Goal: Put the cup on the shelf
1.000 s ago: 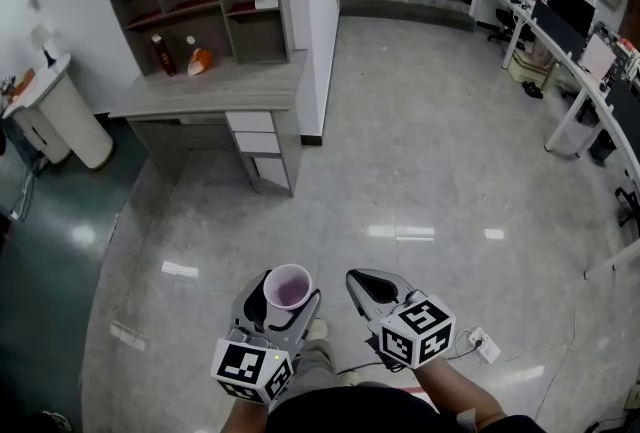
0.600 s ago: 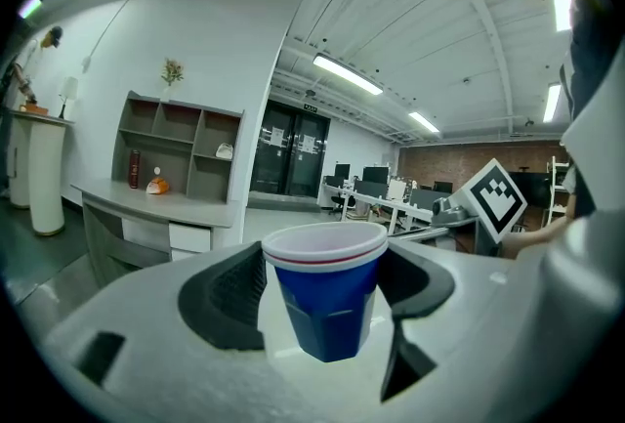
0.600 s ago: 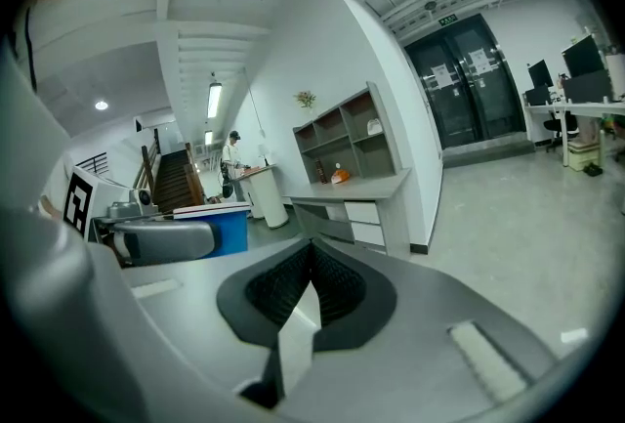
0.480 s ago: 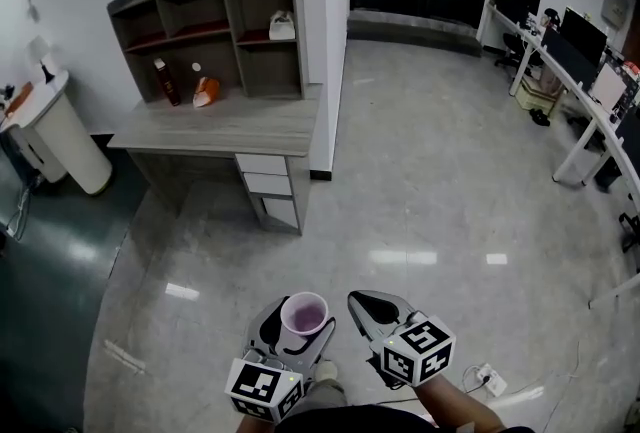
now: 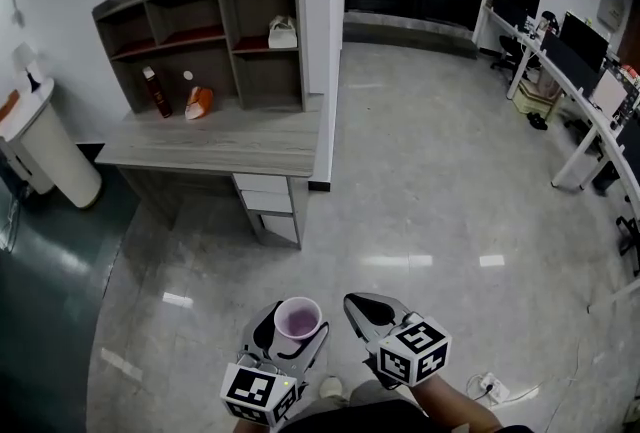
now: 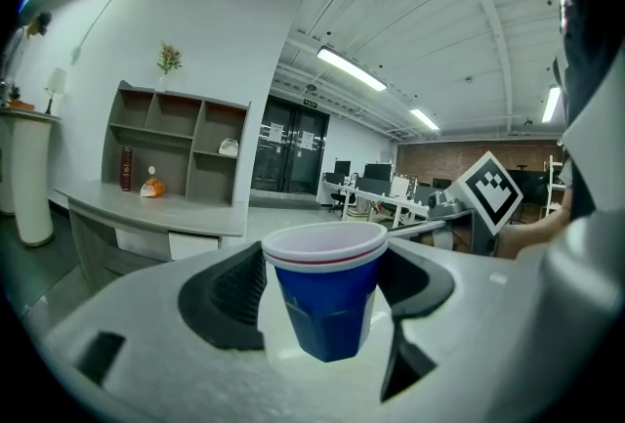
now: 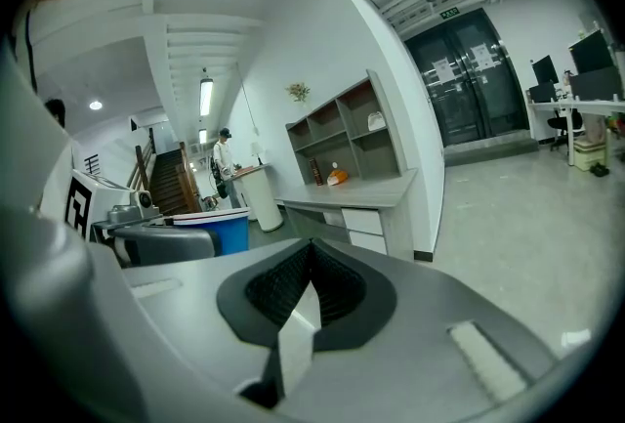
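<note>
Left gripper (image 5: pixel 295 331) at 6 o'clock, jaws wide, clamped on upright blue cup (image 6: pixel 327 299); right gripper (image 5: pixel 362 305) beside it, jaws closed together, empty; shelf (image 5: pixel 299 31) on desk (image 5: pixel 230 149) at 11 o'clock, well apart

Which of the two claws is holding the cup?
The left claw: its jaws clamp the blue cup, while the right claw is shut and empty.

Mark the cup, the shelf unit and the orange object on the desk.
cup (image 6: pixel 327 299): left gripper view, its blue side wall.
shelf unit (image 5: pixel 268 81): head view, back of its lower right compartment.
orange object (image 5: pixel 200 102): head view, its middle.
</note>
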Demonstrator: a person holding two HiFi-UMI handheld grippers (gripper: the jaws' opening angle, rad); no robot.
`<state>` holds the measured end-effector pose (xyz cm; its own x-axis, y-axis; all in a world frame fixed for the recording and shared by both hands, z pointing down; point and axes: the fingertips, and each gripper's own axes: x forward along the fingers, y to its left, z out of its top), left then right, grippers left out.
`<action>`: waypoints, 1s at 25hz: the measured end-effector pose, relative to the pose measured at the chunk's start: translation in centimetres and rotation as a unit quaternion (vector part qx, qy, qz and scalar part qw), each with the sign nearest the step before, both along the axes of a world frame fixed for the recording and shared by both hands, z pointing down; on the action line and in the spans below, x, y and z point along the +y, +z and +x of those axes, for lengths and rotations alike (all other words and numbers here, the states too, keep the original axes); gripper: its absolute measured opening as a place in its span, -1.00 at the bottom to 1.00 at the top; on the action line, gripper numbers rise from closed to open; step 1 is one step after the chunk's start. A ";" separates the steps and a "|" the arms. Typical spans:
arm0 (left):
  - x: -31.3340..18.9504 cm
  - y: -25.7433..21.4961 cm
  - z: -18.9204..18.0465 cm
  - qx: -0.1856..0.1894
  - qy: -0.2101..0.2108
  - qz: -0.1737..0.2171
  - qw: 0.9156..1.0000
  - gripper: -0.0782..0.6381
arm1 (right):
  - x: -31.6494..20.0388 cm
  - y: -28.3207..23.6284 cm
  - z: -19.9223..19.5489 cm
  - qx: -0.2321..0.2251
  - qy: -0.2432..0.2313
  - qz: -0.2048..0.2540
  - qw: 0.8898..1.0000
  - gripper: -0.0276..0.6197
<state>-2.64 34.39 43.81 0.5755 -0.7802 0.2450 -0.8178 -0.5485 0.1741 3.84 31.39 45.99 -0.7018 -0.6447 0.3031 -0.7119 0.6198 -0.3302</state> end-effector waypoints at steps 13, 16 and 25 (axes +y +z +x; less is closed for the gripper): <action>-8.0 0.4 0.9 0.004 -0.029 -0.005 1.000 0.16 | -8.6 0.1 1.7 0.007 -0.012 0.003 1.000 -0.92; -10.3 -0.3 2.6 -0.002 -0.034 -0.003 0.999 0.16 | -11.6 -0.6 2.8 0.001 -0.027 0.006 1.000 -0.92; -16.8 -1.3 5.3 -0.011 -0.060 0.001 0.998 0.16 | -18.6 -1.7 4.8 -0.001 -0.057 0.013 0.998 -0.92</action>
<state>2.62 17.61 42.55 0.4722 -0.8435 0.2559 -0.8814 -0.4465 0.1543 8.59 12.84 44.30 -0.7711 -0.5690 0.2858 -0.6364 0.7047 -0.3139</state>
